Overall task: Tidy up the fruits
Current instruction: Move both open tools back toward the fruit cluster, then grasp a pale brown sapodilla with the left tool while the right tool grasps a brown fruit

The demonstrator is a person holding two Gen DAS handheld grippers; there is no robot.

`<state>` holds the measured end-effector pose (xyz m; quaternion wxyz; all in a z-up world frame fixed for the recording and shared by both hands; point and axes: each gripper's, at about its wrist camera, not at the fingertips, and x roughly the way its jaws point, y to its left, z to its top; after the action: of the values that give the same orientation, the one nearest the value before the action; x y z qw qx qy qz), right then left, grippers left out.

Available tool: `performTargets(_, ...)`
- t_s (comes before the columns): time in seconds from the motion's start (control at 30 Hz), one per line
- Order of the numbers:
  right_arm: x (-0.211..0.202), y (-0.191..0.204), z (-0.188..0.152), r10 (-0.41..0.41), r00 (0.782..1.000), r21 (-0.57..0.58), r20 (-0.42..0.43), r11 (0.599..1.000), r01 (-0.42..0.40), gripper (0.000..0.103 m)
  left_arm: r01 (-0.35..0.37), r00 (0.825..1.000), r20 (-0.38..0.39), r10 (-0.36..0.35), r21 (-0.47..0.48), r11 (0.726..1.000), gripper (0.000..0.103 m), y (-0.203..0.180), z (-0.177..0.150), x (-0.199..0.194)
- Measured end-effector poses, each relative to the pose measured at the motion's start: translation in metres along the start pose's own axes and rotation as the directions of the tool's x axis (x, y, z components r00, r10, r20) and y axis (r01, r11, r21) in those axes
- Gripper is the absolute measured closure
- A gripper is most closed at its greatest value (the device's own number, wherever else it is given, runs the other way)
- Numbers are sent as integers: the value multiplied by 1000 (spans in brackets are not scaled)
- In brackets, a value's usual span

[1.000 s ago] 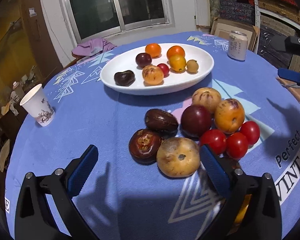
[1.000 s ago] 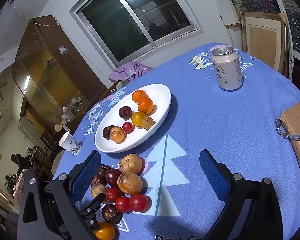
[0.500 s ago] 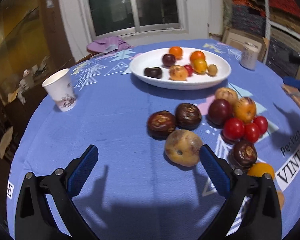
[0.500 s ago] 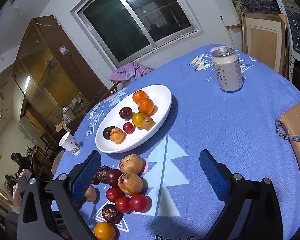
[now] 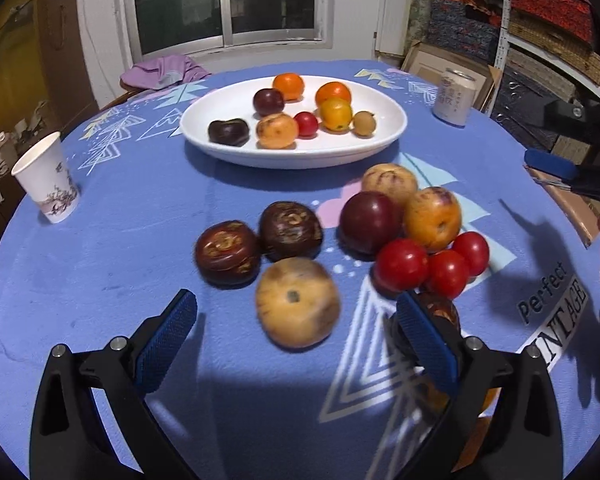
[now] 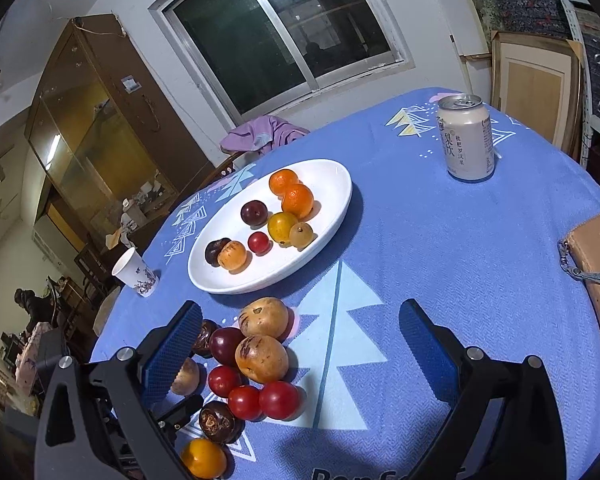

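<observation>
Left gripper (image 5: 296,334) spread wide, empty, hovering low over the blue tablecloth (image 5: 120,264) with the tan round fruit (image 5: 298,302) sitting squarely in the gap between the blue pads, slightly forward of the tips and nearer the right-hand pad than the left. Straight ahead along the fingers, then, and near: probably only a short push forward and down needed before closing. No long axis to speak of on that fruit, being nearly round, stem scar facing up toward the camera, so any grip angle likely fine. Just beyond it, two dark brown wrinkled fruits (image 5: 260,248) touching each other, and to the right a tight cluster of a dark plum (image 5: 370,222), an orange-yellow fruit (image 5: 432,218) and three red tomatoes (image 5: 432,266). Another dark fruit (image 5: 440,308) tucked behind the right-hand pad, close enough to risk a nudge on closing. White oval plate (image 5: 388,136) farther ahead, well apart from the loose pile, already holding several fruits and with bare space on its left side. Right gripper (image 6: 300,340) likewise spread and empty, held higher and off to the side, the loose pile under its left finger and nothing lined up between the pads. Left hand judged the nearer and better placed for the tan fruit.
</observation>
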<state>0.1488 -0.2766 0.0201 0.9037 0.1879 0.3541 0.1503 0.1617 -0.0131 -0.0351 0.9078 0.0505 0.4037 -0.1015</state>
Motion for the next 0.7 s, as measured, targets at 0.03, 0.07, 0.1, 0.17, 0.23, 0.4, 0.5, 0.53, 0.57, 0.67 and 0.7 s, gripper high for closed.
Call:
performTargets(0.03,1,0,0,-3,1000,-2,-3,1000,3,3,2,1000,5,-2,10,1000,5,-3,1,1)
performTargets(0.07,1,0,0,-5,1000,-3,-6,1000,5,3,9,1000,7,-9,14,1000,6,-4,2,1)
performTargets(0.1,2,0,-1,-7,1000,-5,-9,1000,7,3,18,1000,6,-18,13,1000,7,-4,2,1)
performTargets(0.17,2,1,-1,-7,1000,-8,-9,1000,7,3,46,999,2,-46,1,999,13,-1,3,2)
performTargets(0.23,1,2,-1,-4,1000,-16,-4,1000,3,3,69,998,-13,-69,-8,998,32,0,3,5)
performTargets(0.4,1,6,-1,-6,1000,-39,-2,999,6,3,106,994,-31,-107,-46,993,34,7,3,12)
performTargets(0.5,2,8,-3,-11,1000,-49,-3,999,11,3,128,990,-44,-132,-69,989,45,11,5,17)
performTargets(0.53,2,8,-3,-13,1000,-54,-3,998,13,3,133,989,-48,-137,-77,988,47,13,5,18)
performTargets(0.57,2,9,-3,-15,1000,-58,-2,998,15,3,135,989,-43,-138,-81,988,47,14,6,18)
performTargets(0.67,2,11,-3,-21,1000,-72,0,997,21,3,123,991,-35,-126,-82,989,59,15,6,17)
performTargets(0.7,3,12,-3,-22,1000,-77,-1,997,22,3,112,993,-32,-115,-76,991,60,14,7,16)
